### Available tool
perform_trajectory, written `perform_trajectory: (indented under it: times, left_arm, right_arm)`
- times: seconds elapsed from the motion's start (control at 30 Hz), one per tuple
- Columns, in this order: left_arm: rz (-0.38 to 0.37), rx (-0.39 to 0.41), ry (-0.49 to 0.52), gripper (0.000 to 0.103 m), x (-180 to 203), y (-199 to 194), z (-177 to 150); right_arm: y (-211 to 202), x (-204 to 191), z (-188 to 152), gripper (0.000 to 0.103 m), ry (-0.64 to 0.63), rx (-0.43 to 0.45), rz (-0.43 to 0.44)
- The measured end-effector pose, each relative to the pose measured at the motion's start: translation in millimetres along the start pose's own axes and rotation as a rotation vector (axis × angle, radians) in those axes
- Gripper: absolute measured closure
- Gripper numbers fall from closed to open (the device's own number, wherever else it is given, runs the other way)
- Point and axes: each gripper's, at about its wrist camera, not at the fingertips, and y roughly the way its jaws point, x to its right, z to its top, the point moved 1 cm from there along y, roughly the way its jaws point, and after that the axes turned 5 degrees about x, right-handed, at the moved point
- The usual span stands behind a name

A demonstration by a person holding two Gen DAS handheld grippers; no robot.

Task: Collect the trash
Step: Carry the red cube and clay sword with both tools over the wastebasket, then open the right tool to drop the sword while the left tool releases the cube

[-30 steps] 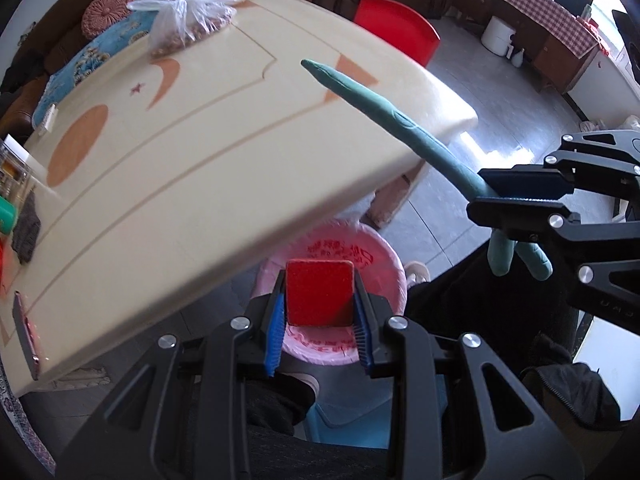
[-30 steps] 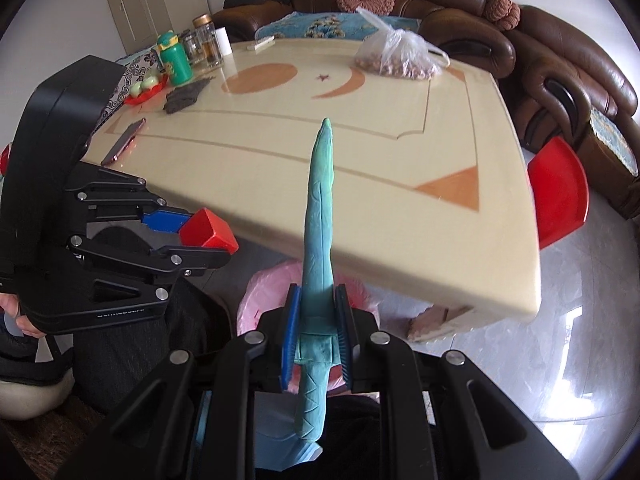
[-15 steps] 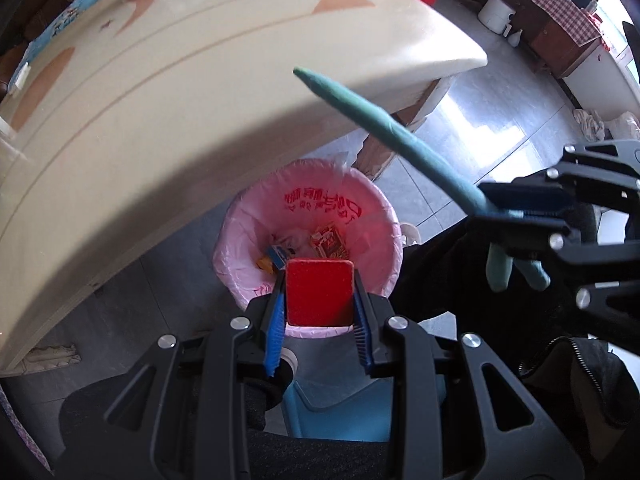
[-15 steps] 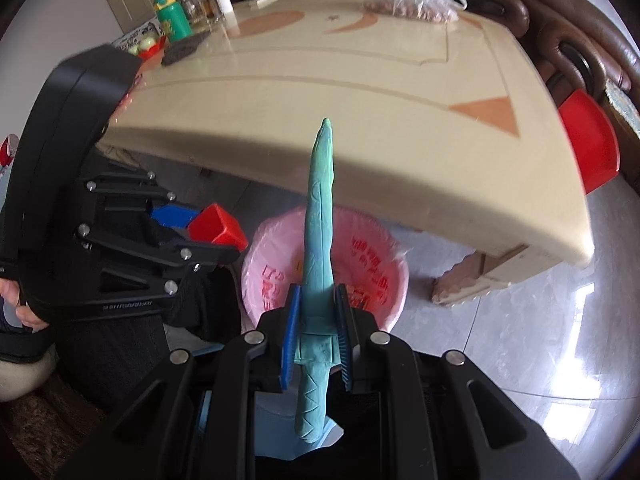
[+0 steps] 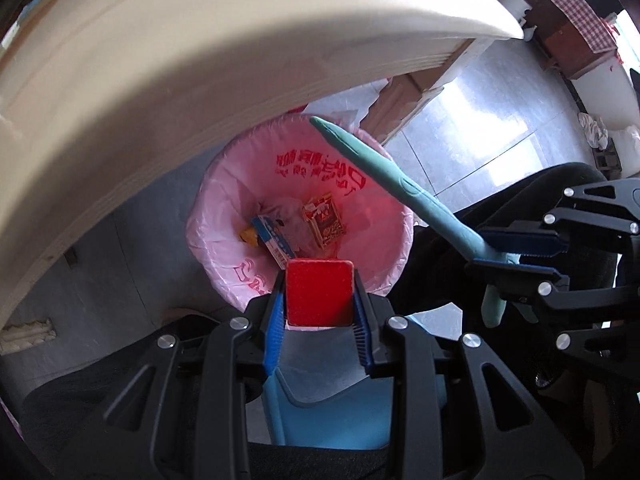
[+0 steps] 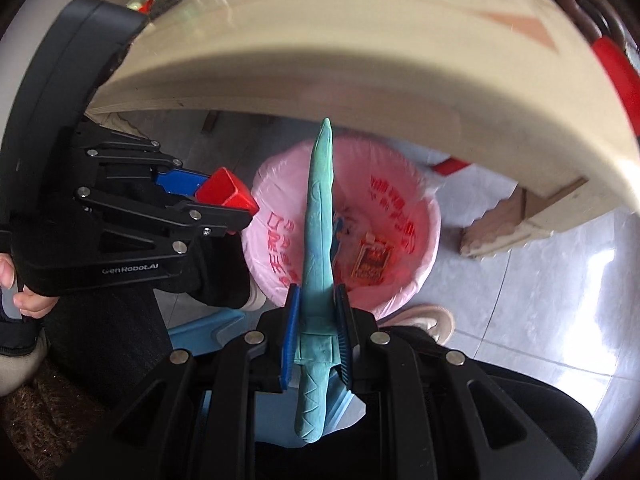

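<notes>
The left gripper point(image 5: 319, 300) was clamped on a red block point(image 5: 319, 294), and the right gripper point(image 6: 318, 324) was closed tight on a long teal pointed piece point(image 6: 319, 216). Both pointed steeply down at the pink-lined bin point(image 5: 224, 216), which stood on the floor partly under the overhanging edge of the surface point(image 5: 200, 60). The bin's open mouth lay directly ahead of and below each gripper, and wrappers and a small red packet point(image 5: 324, 220) lay on its bottom. In the left wrist view the red block sat at the near rim, only just over the opening. The teal piece's long axis ran along the right gripper's line, and its tip point(image 6: 327, 122) reached across the mouth toward the far rim and the surface's edge, while its short tail hung behind the pads. The left gripper looked slightly nearer the rim. The release likely turned on this: the block seemed to need a little more reach inward, and the teal piece, spanning most of the mouth, would probably have to go in tip first or risk bridging the rim.
</notes>
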Motion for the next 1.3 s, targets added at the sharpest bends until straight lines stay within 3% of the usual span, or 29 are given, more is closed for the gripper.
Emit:
perform_trajectory:
  times: [0.43, 0.83, 0.97, 1.23, 1.3]
  left_arm:
    - [-0.037, -0.064, -0.089, 0.073, -19.1, 58.6, 5.3]
    - [0.015, -0.068, -0.136, 0.073, -28.8, 87.4, 6.4]
    - [0.017, -0.078, -0.156, 0.073, -33.9, 92.4, 6.4]
    - [0.042, -0.063, -0.158, 0.067, -32.7, 88.6, 7.1]
    - [0.070, -0.049, -0.159, 0.061, -33.2, 82.7, 5.8]
  right_arm:
    - [90.3, 34.2, 13.5, 0.085, 0.116, -0.163, 0.063]
    - [138.0, 42.5, 18.8, 0.083, 0.190, -0.121, 0.079]
    - [143.6, 45.6, 19.7, 0.053, 0.179, -0.119, 0.026]
    - [139.9, 49.9, 19.3, 0.050, 0.199, -0.111, 0.025]
    - [138.8, 53.3, 18.5, 0.049, 0.204, -0.110, 0.023]
